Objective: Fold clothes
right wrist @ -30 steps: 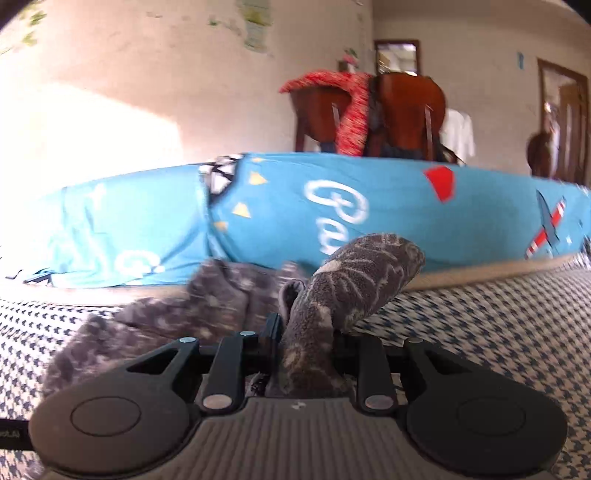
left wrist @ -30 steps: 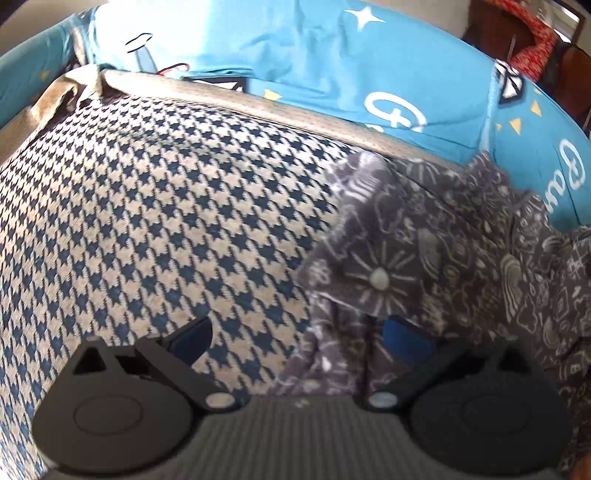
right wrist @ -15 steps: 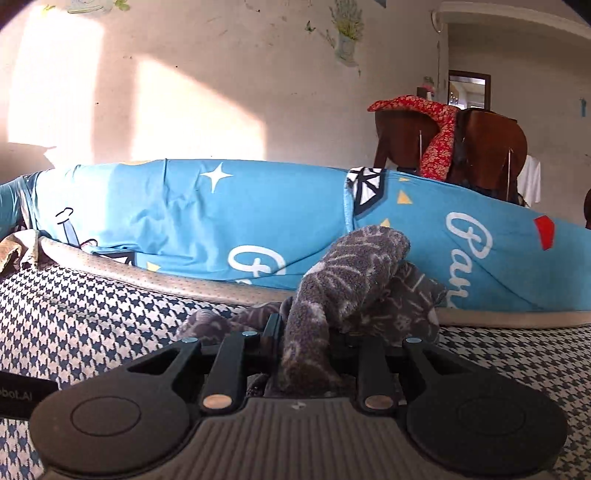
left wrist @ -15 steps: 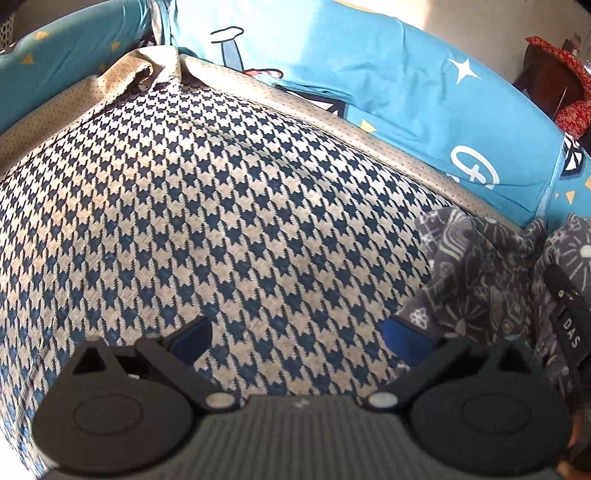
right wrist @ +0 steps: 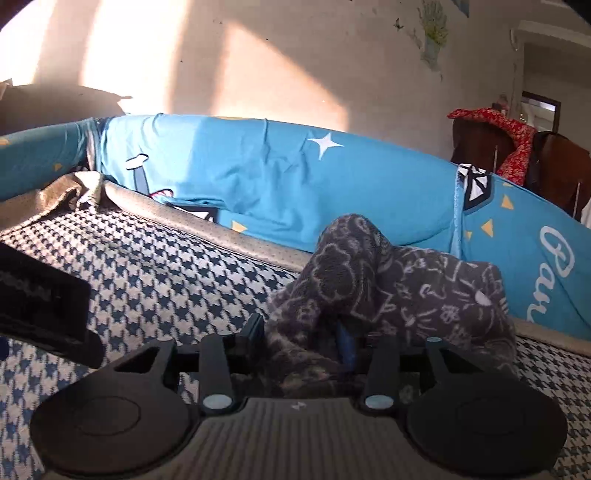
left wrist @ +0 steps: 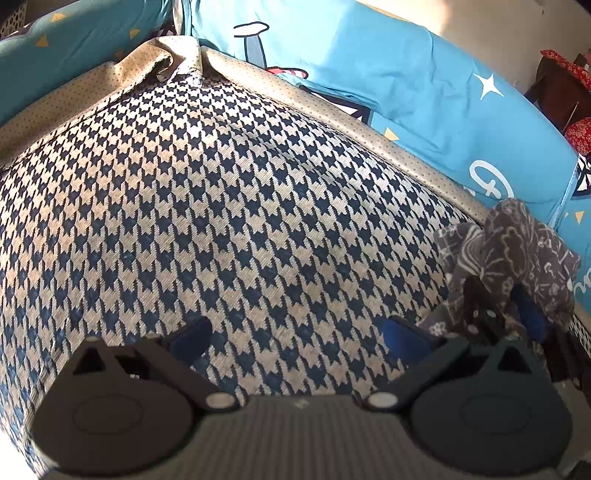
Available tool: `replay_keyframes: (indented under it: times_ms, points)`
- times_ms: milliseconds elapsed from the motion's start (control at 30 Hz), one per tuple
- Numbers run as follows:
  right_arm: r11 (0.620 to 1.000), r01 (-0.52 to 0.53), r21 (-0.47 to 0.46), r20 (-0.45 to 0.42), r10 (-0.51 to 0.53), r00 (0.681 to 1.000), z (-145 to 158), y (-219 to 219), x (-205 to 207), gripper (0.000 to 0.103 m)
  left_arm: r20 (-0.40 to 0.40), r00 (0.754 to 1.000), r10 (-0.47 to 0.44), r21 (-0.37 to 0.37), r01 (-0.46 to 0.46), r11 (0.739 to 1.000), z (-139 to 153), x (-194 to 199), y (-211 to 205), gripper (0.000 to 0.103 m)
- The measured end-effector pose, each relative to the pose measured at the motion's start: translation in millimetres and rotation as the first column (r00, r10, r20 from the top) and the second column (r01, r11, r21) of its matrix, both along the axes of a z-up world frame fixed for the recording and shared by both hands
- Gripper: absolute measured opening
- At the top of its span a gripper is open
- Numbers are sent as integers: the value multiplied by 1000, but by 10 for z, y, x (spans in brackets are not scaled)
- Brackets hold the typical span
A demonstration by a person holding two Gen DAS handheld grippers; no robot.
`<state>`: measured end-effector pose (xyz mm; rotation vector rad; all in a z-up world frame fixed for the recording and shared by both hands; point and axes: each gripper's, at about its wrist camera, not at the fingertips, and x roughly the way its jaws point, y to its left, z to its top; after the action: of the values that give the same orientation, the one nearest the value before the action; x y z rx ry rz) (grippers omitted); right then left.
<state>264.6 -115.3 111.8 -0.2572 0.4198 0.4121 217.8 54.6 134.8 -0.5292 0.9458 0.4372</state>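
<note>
Low, right tongs (right wrist: 301,345) around garment (right wrist: 388,280) — left tongs (left wrist: 295,338) agape

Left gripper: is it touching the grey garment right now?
Apart. The left wrist view shows the left gripper open over bare checked cover, with the grey garment off to its right.

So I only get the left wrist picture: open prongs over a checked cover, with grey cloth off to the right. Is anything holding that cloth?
Observer: Yes. The right gripper is shut on the grey garment, which is bunched between its fingers.
Operator: Is it flat?
Observer: No. One fold humps up above the gripper, and the right side seems to rest on the checked cover.
Operator: What's behind it?
Observer: A plant picture high on the sunlit wall.
</note>
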Motion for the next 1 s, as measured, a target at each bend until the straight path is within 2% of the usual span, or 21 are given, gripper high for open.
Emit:
replay_keyframes:
  times_ms: [100,267,367,467,633,867,1000]
  points:
    - [1000,-5,25,-5,5,1000,65,-37,-53,48,9,1000,10,-3,-10,1000,37,-12,18,103]
    - [994,4,111,-64,3,998,219,-214,-63,48,22,1000,4,1,-4,1000,88,4,-27,103]
    - [993,12,115,-66,-5,998,313,-308,-109,48,30,1000,-1,4,1,1000,118,17,-60,103]
    - [990,44,131,-79,-34,996,389,-451,-145,48,37,999,-6,7,6,1000,147,29,-92,103]
    - [969,125,213,-158,-92,983,483,-805,-129,48,34,999,-32,17,31,999,169,61,-200,103]
    - [951,212,225,-227,-161,961,466,-1172,-216,48,-5,998,-56,-3,56,998,163,148,-367,103]
    - [949,224,223,-286,-155,945,356,-1236,-265,48,-43,997,-71,-4,71,997,85,148,-433,103]
